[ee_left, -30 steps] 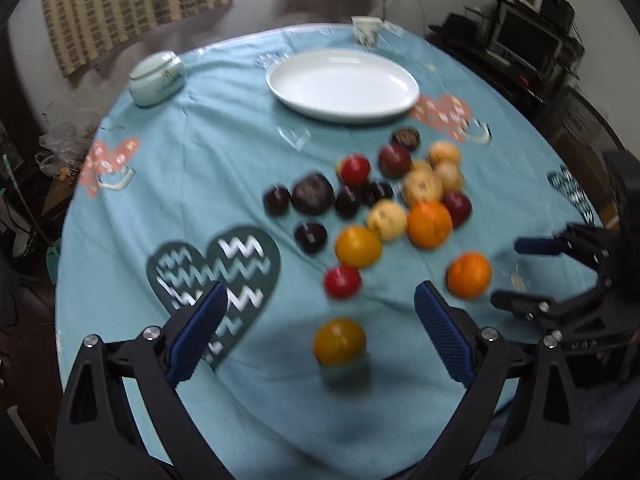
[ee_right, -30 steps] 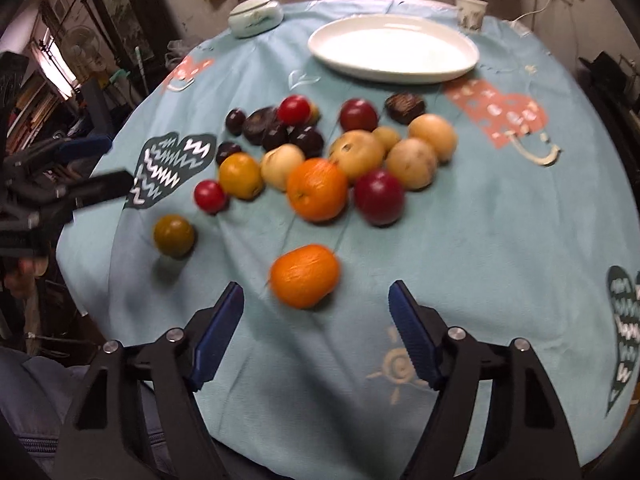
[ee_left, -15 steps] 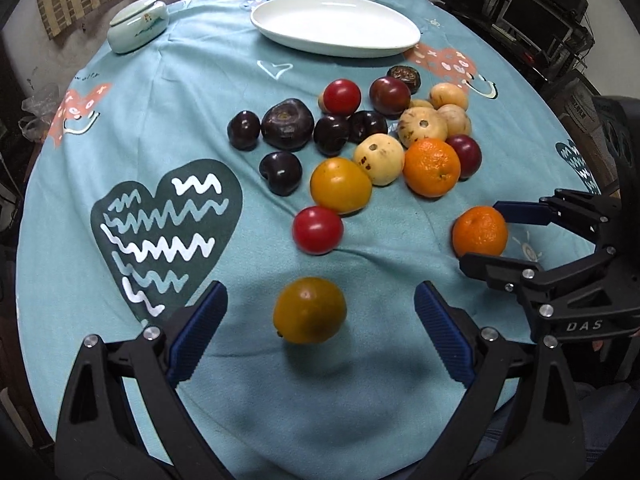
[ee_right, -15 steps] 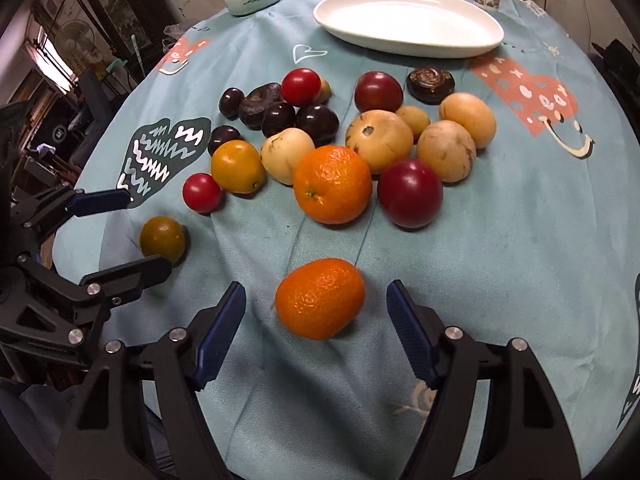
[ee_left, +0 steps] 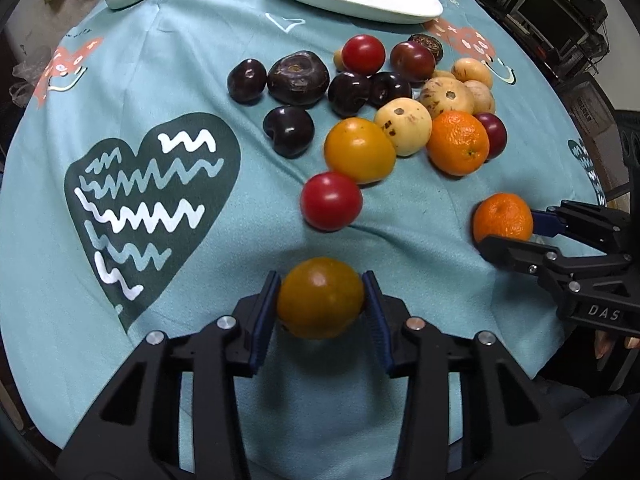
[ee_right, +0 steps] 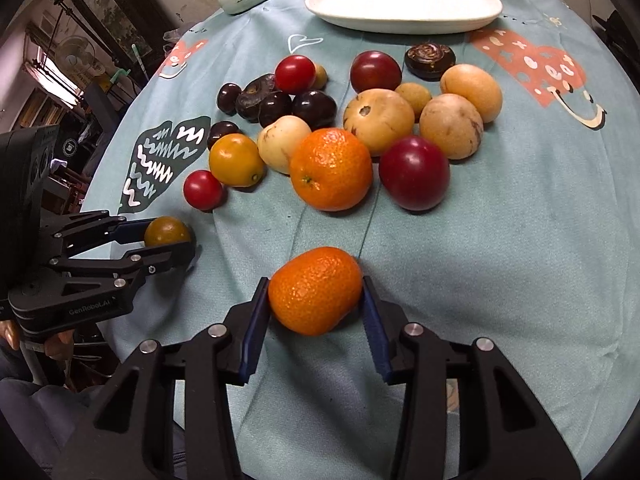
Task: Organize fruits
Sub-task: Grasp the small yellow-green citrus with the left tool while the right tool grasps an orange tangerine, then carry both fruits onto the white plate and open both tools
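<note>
right tongs [ee_left: 505,240] read "das"; left tongs [ee_right: 170,242] "genrobot.ai".

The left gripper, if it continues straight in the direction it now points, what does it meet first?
Probably the red tomato, just beyond the yellow-orange fruit that the left gripper already clamps; depth is uncertain in fisheye.

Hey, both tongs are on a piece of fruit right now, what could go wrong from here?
1. The left tongs pinch a round, smooth dark yellow fruit only at its sides; it may slip out when lifted.
2. The right tongs hold the mandarin, which looks soft; too hard a squeeze could bruise it.
3. The white plate lies beyond the fruit pile, so a low carry might knock loose fruits rolling.
</note>
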A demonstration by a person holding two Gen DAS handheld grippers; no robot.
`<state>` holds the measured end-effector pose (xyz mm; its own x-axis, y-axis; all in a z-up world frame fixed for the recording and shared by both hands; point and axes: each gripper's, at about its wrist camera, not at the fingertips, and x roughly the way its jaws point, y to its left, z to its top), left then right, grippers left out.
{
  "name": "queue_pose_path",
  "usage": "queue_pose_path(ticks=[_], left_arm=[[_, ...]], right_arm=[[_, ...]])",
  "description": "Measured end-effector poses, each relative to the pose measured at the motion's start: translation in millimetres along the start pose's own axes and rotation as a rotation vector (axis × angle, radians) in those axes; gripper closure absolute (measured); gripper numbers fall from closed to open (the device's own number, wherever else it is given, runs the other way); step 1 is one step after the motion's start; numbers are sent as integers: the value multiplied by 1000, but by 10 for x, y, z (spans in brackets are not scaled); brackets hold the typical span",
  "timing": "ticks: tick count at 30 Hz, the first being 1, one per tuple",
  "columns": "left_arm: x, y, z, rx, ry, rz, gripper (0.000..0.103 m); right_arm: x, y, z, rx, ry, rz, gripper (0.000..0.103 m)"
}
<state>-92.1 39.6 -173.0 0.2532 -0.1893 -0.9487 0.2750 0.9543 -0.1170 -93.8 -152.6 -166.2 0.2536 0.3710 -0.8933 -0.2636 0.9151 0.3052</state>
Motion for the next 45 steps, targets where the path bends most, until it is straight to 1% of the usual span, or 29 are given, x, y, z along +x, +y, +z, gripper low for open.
queue_pose_path(ticks=[3,6,7,9,10,12,14,16,18,20,21,22,23,24,27,29,31,32,33,35,36,37,39,41,43,45], left_arm=[[-91,-42,36,16,-21,24,61],[-230,-102,112,44,-64,56,61],[-289,-133,172,51,-81,69,61],[-380,-166,292,48,-105,72,61],[-436,-188,403,44,-124,71,61],[-507,-226,583,47,-154,78,61],[-560,-279,863,46,-177,84,61],[-588,-285,1231,25,-203,67,61],[-591,-280,1587,-2,-230,65,61],[-550,-281,1996,-13,-252,82,61],[-501,-292,2180,-24,-249,88,61],[-389,-289,2412,-44,-227,96,61],[-293,-294,2550,-52,-208,104,61],[-151,-297,2717,-63,-188,127,61],[222,-293,3009,-89,-123,165,61],[418,-268,3075,-104,-83,179,61],[563,-255,3128,-100,-60,196,59],[618,-265,3164,-90,-52,202,46],[674,-270,3197,-80,-40,217,38],[712,-240,3234,-75,-53,265,37],[713,-210,3247,-79,-53,265,37],[713,-170,3266,-94,-46,245,37],[621,-123,3252,-112,-58,230,37],[427,-121,3205,-101,-94,200,37],[148,-128,3108,-84,-146,163,36],[-180,-122,2926,-58,-209,144,33]], right_arm=[[-23,8,9,-7,-6,-3,58],[-29,5,19,-8,-6,-9,58],[-41,4,25,-8,-8,-8,58],[-94,17,69,-9,-23,1,58],[-133,20,106,-13,-33,5,58],[-266,20,246,-33,-70,5,58],[-421,6,483,-59,-121,-13,58],[-574,-28,751,-78,-175,-30,58],[-725,-80,1088,-104,-240,-65,58],[-795,-184,1444,-110,-288,-106,58],[-786,-273,1633,-103,-302,-133,58],[-764,-351,1749,-93,-304,-147,58],[-691,-483,1928,-70,-301,-166,58],[-639,-561,2028,-57,-299,-180,58],[-337,-827,2348,-28,-255,-218,58],[-126,-953,2485,-26,-219,-231,58],[42,-1045,2548,-26,-176,-215,58],[128,-1057,2597,-33,-159,-231,58],[210,-1056,2632,-48,-139,-251,57],[259,-1056,2641,-64,-134,-253,49],[253,-1069,2641,-70,-144,-271,38],[229,-1079,2642,-71,-155,-271,37],[149,-1087,2649,-60,-164,-257,37],[-46,-1049,2586,-64,-199,-234,37],[-269,-963,2481,-81,-233,-201,37],[-495,-839,2275,-106,-261,-180,37]])
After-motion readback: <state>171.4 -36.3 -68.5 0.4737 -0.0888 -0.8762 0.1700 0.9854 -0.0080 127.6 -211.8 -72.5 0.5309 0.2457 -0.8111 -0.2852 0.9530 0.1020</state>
